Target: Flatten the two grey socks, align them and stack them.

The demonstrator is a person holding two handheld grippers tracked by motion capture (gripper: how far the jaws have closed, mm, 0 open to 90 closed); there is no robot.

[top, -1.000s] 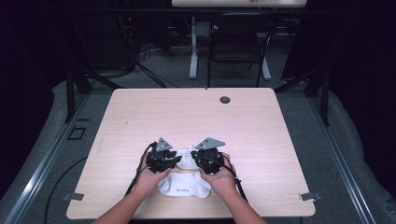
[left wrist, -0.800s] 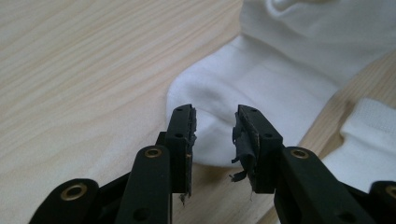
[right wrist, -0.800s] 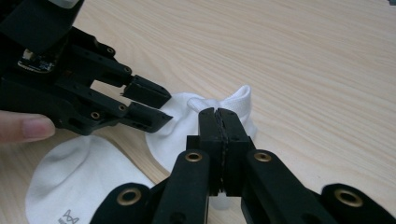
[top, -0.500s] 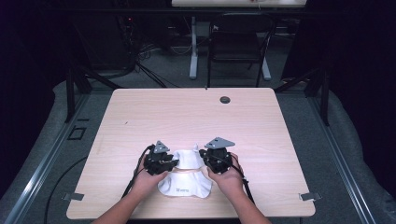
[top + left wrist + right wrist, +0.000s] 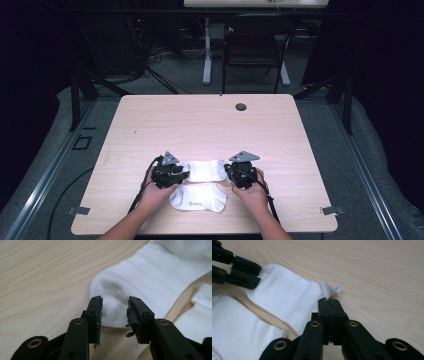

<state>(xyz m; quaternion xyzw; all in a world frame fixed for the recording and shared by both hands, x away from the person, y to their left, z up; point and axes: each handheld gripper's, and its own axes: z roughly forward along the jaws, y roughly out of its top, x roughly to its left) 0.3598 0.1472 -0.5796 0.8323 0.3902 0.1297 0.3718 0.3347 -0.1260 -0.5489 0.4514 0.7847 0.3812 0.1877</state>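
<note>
Take the far sock (image 5: 204,170) as your landmark: it lies flat on the table (image 5: 200,125), stretched between your two hands, and the near sock (image 5: 197,197) lies just on your side of it, apart by a thin strip of wood.

At the far sock's left end, your left gripper (image 5: 181,174) stands with its jaws apart. They have just been opening, and in the left gripper view (image 5: 114,312) the cloth edge sits between them with neither pad pressing on it. So that end is free.

At the far sock's right end, your right gripper (image 5: 231,172) is clamped on the cloth; the right gripper view (image 5: 328,301) shows its jaws pressed together with a small white tuft poking out past the tips.

The risks follow from that. Pull with the right gripper now and the whole sock slides or bunches, since nothing pins its left end. The right grip is only on the very corner, so a sharp tug could let the tuft slip out. Move the left jaws carelessly toward you and their frayed pads could snag the near sock.

There are no containers on the table; both socks rest directly on the wood.
</note>
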